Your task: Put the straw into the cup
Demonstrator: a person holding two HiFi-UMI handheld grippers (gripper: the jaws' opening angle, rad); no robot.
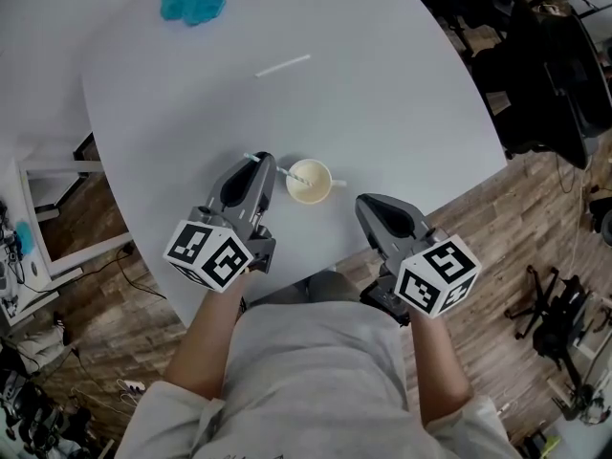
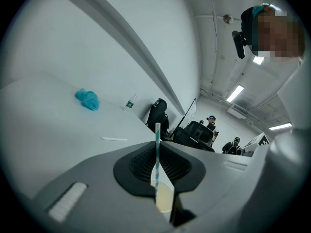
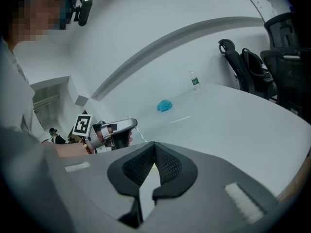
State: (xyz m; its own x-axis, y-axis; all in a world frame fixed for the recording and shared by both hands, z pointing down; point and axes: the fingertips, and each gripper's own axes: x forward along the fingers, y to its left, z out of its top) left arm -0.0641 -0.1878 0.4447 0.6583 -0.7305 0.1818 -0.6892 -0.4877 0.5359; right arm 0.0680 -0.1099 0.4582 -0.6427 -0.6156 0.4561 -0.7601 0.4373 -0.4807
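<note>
left gripper view: the left gripper has its jaws pressed onto a teal-and-white striped straw. the straw stands upright between the pads and rises past the tips. through the gap under the pinch, the pale inside of the cup shows.

head view: the straw runs slantwise from the left gripper, and its right end reaches over the rim of the cup. the cup stands upright on the white table, between the two grippers and near the table's near edge. the right gripper is just beside the cup, apart from it.

right gripper view: the right gripper has its jaws pressed together at the tips with nothing between them. only bare table shows through the slit below. this view shows the left gripper from the side, with the straw projecting from it.

further out, a blue crumpled cloth and a white strip lie well apart from the cup. a bottle at the far edge appears in both gripper views, not in the head view.
</note>
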